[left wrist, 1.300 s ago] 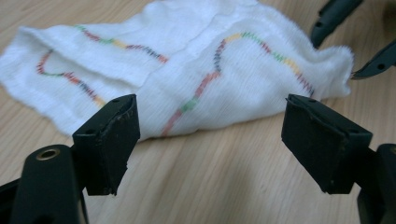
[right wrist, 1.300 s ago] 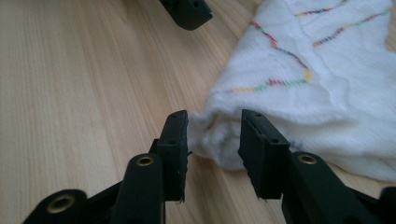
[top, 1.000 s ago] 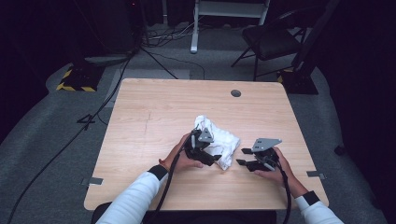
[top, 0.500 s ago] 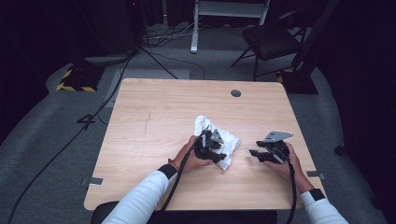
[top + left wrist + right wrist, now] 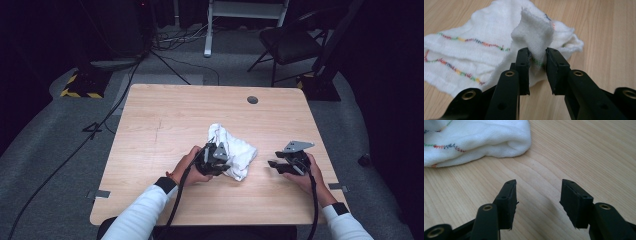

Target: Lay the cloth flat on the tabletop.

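Observation:
A crumpled white cloth (image 5: 239, 149) with multicoloured stitching lies on the wooden table (image 5: 170, 115), a little right of centre. My left gripper (image 5: 221, 158) is at the cloth's near-left edge. Its jaws have just been closing. In the left gripper view a raised fold of the cloth (image 5: 534, 35) stands pinched between the two pads of the left gripper (image 5: 537, 53). My right gripper (image 5: 274, 165) hovers over bare wood to the right of the cloth. Its jaws are open and hold nothing, as the right gripper view (image 5: 537, 183) shows, with the cloth (image 5: 474, 140) ahead and to the left.
A round grommet hole (image 5: 252, 99) sits near the table's far edge. Beyond the table stand a dark chair (image 5: 290, 42) and a white stand (image 5: 207, 30), with cables on the grey floor. Bare wood stretches left of and behind the cloth.
The left gripper's jaws have closed onto a fold at the cloth's edge. The right gripper has moved to the right, away from the cloth, then held still.

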### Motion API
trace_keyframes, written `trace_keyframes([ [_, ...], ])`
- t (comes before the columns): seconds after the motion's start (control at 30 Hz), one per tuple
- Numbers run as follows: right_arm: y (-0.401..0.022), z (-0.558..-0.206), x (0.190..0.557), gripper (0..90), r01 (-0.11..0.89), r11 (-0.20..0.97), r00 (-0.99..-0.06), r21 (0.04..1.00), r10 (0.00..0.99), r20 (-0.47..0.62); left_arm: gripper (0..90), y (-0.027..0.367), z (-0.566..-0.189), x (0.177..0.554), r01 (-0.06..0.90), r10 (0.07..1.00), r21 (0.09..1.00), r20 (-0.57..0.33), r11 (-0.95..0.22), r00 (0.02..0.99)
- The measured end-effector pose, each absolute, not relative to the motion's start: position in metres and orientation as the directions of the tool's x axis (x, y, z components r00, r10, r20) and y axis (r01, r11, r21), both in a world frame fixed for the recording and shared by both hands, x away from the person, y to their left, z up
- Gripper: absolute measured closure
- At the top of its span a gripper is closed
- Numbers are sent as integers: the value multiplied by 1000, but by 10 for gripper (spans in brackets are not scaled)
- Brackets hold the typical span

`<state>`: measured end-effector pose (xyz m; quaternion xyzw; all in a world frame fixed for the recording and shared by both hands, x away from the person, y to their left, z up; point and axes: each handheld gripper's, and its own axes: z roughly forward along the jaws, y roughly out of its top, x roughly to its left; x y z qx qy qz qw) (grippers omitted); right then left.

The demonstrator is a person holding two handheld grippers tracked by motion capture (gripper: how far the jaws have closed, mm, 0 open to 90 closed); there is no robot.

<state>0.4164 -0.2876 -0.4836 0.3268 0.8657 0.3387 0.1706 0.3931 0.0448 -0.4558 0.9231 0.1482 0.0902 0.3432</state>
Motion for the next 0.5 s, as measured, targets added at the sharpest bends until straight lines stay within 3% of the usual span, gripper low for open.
trace_keyframes([
  [0.5, -279, -483, 413, 477, 431, 561, -749, 706, 659, -67, 714, 99, -475, 356, 265, 374, 613, 53, -744, 926],
])
